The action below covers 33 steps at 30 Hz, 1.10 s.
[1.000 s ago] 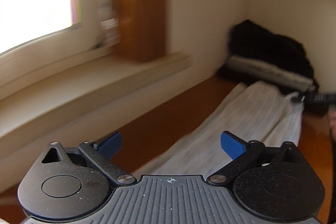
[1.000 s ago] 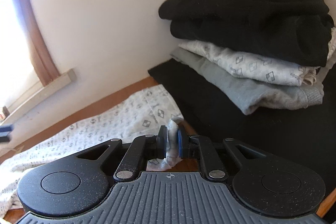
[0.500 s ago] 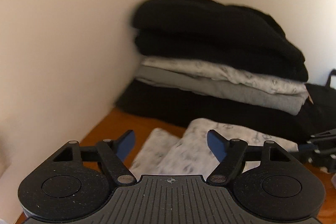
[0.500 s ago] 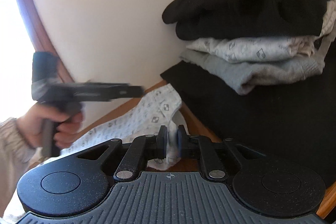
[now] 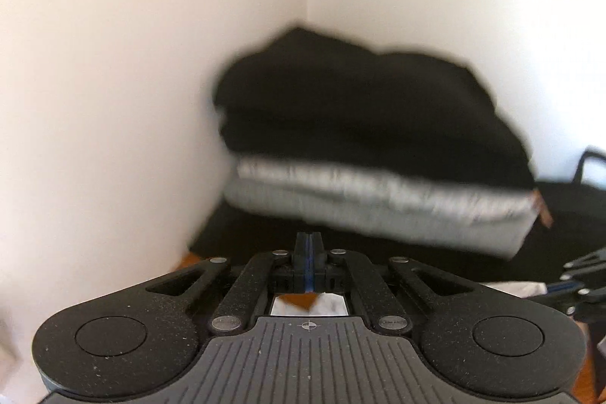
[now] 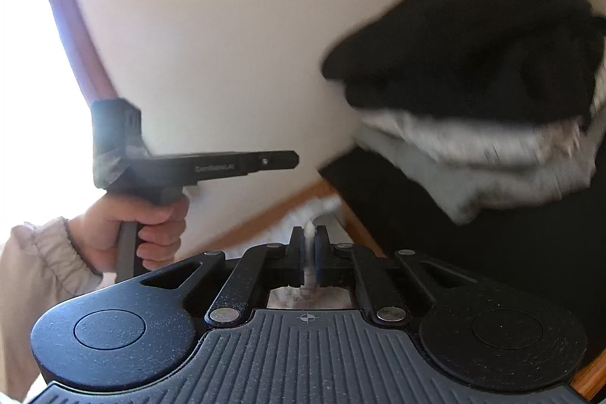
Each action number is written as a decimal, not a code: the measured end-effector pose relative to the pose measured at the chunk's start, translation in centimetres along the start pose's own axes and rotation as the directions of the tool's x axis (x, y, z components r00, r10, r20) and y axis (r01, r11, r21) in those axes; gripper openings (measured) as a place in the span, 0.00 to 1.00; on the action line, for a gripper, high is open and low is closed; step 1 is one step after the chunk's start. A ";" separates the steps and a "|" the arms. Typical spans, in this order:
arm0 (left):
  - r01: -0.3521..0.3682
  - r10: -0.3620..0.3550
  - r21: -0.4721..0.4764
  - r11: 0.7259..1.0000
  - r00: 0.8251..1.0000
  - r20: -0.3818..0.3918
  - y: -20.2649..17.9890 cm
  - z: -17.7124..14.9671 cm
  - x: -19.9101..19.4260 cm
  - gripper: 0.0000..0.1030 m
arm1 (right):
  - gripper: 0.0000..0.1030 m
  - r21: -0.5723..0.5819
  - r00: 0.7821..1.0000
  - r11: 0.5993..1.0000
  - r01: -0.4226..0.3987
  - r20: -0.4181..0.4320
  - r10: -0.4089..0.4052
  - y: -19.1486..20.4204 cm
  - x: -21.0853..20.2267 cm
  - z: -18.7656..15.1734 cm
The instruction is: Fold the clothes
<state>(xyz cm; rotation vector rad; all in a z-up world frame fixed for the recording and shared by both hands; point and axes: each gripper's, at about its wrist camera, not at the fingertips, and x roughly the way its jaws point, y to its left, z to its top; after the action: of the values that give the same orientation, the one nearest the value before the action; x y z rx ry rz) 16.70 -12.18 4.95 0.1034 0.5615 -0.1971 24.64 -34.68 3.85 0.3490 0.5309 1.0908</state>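
1. Leftmost, in the right wrist view, a hand (image 6: 144, 226) in a pale sleeve (image 6: 41, 252) holds the left gripper (image 5: 308, 245) roughly level above the table (image 6: 272, 211).
2. Its jaws are closed pad to pad. The left wrist view shows no cloth between them, so it grips nothing that can be seen.
3. Below and just past that gripper lies the white garment (image 6: 299, 218), spread along the table beside the wall. Through the gap in the left gripper's frame, a white corner and bare wood show underneath.
4. The right gripper (image 6: 310, 245) is clamped on a pinch of this garment. A strip of white fabric stands up between its pads.
5. Rightmost, a stack (image 5: 360, 139) of folded clothes sits in the corner on a black cloth (image 6: 454, 233): black pieces on top, pale and grey ones beneath. Both views are blurred there.
6. Step in hand, as I judge it: a fold of the white garment, with the right end held and the left end not yet caught.
7. The next move likely calls for the left gripper to open, drop to the garment's near edge, and close on it level with the right grip.
8. After that, both ends should travel together, so the fold lands square and the fabric does not twist.
9. Care is needed near the stack, since a wide swing could knock it.
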 end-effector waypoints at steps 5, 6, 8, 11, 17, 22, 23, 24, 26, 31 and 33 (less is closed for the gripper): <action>-0.021 0.020 -0.024 0.999 0.999 -0.033 0.3 0.2 -1.8 0.52 | 0.06 -0.122 0.994 0.988 0.099 -0.032 -0.104 2.1 0.5 1.3; -0.025 0.023 -0.036 0.999 0.999 -0.049 0.4 -0.1 -1.3 0.71 | 0.07 -0.113 0.991 0.987 0.110 -0.064 -0.118 1.6 0.9 1.1; -0.022 0.018 -0.037 0.999 0.995 -0.099 0.2 -1.1 0.4 0.69 | 0.09 -0.100 0.986 0.988 0.120 -0.105 -0.131 0.5 1.4 0.4; -0.014 0.009 -0.031 0.999 0.988 -0.157 0.1 -2.5 2.9 0.69 | 0.10 -0.065 0.985 0.991 0.115 -0.120 -0.122 -0.8 1.6 -0.7; 0.022 -0.020 0.006 1.000 0.987 -0.160 0.2 -2.9 4.9 0.09 | 0.10 -0.053 0.989 0.995 0.090 -0.116 -0.096 -1.6 1.8 -1.4; 0.000 0.001 0.018 1.000 0.997 -0.080 0.3 -2.0 4.1 0.03 | 0.05 -0.053 0.995 0.997 0.048 -0.089 -0.052 -1.2 1.1 -1.0; -0.007 0.007 0.010 1.000 0.998 -0.056 0.4 -1.8 3.4 0.03 | 0.05 -0.049 0.996 0.998 0.043 -0.079 -0.047 -1.0 0.8 -0.7; -0.002 0.002 -0.007 1.000 0.999 -0.036 0.7 -1.5 2.6 0.03 | 0.05 -0.047 0.997 0.998 0.034 -0.070 -0.037 -0.7 0.5 -0.5; -0.034 0.034 -0.021 0.999 0.999 0.014 1.2 -0.7 0.8 0.03 | 0.05 -0.056 0.998 0.998 0.026 -0.054 -0.029 0.2 0.2 0.2; -0.060 0.067 -0.047 0.997 0.986 0.154 2.0 2.1 -6.7 0.03 | 0.05 -0.094 0.999 0.994 -0.047 -0.020 0.046 4.7 -0.1 2.3; -0.103 0.107 -0.027 0.994 0.975 0.195 2.0 3.1 -10.9 0.03 | 0.05 -0.134 0.995 0.986 -0.098 -0.007 0.098 8.0 -0.3 3.3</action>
<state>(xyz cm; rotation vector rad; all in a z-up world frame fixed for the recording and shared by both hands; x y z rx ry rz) 9.70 -8.94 13.51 0.0957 0.3597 -0.0980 20.43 -31.55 10.77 0.2590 0.4420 1.2154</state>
